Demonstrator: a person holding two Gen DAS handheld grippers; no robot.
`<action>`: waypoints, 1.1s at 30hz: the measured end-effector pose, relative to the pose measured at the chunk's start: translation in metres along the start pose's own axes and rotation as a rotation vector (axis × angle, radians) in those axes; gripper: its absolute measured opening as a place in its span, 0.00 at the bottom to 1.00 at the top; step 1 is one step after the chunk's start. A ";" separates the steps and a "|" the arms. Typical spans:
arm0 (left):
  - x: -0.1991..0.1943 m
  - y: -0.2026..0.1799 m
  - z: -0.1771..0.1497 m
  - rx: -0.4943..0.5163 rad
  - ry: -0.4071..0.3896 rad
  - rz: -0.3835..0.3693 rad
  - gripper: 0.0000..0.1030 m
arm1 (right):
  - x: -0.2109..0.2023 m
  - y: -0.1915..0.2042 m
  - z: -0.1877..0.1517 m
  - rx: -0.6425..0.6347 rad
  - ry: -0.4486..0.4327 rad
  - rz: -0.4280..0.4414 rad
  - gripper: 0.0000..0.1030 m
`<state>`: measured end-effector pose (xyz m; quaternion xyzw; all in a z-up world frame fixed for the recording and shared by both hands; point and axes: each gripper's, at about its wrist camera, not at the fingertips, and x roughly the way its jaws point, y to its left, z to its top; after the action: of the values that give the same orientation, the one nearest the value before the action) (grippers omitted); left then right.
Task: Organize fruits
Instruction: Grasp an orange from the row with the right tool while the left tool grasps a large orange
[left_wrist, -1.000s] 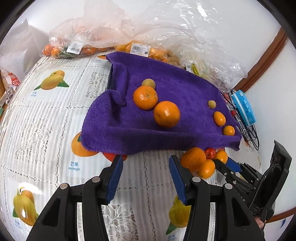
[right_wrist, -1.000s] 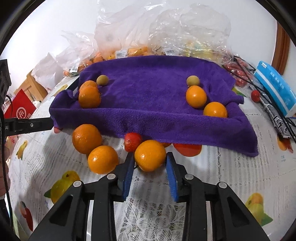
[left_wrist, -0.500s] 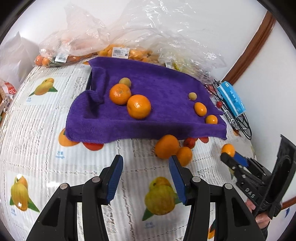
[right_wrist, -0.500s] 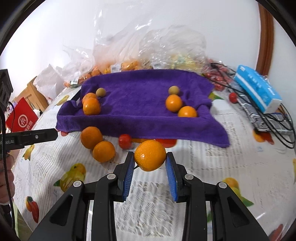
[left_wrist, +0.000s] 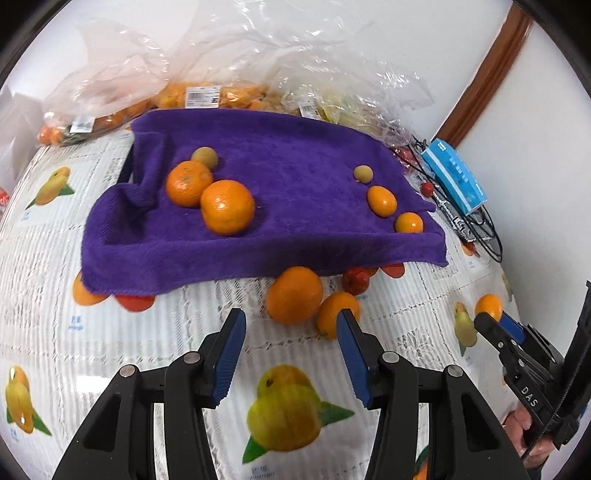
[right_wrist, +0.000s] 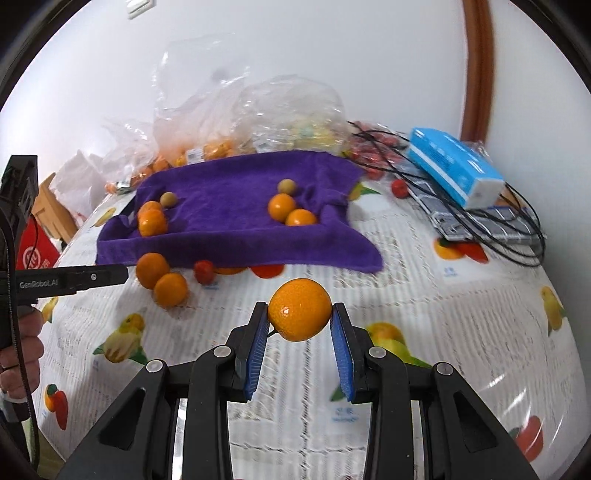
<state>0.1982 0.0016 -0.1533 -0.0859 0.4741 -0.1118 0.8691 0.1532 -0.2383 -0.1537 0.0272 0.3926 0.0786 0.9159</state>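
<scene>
My right gripper (right_wrist: 299, 319) is shut on an orange (right_wrist: 299, 309) and holds it above the tablecloth, in front of the purple towel (right_wrist: 229, 218). It also shows at the right edge of the left wrist view (left_wrist: 493, 314). The towel (left_wrist: 280, 177) carries two big oranges (left_wrist: 227, 206), two small oranges (left_wrist: 382, 200) and two small brownish fruits. Two oranges (left_wrist: 294, 294) and a small red fruit (left_wrist: 355, 280) lie on the table just before the towel's front edge. My left gripper (left_wrist: 291, 332) is open and empty, close behind those two oranges.
Clear plastic bags of fruit (left_wrist: 207, 96) line the wall behind the towel. A blue box (right_wrist: 456, 170) sits on tangled black cables (right_wrist: 491, 229) at the right. A fruit-print white tablecloth (left_wrist: 184, 332) covers the table. A red carton (right_wrist: 35, 251) stands off the left side.
My right gripper has lifted the orange off the table and drawn back to the right, away from the towel. My left gripper has moved closer to the two oranges on the table.
</scene>
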 end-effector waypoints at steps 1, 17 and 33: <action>0.003 -0.001 0.002 0.004 0.001 0.000 0.46 | 0.001 -0.003 -0.002 0.011 0.004 -0.003 0.33; 0.035 0.016 0.013 -0.070 0.057 -0.003 0.36 | 0.027 -0.013 -0.007 0.039 0.031 0.012 0.33; 0.027 0.018 0.014 -0.059 0.016 -0.006 0.34 | 0.046 0.005 -0.008 0.006 0.060 0.030 0.33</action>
<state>0.2258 0.0124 -0.1724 -0.1122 0.4837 -0.1011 0.8621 0.1774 -0.2256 -0.1915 0.0334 0.4199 0.0920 0.9023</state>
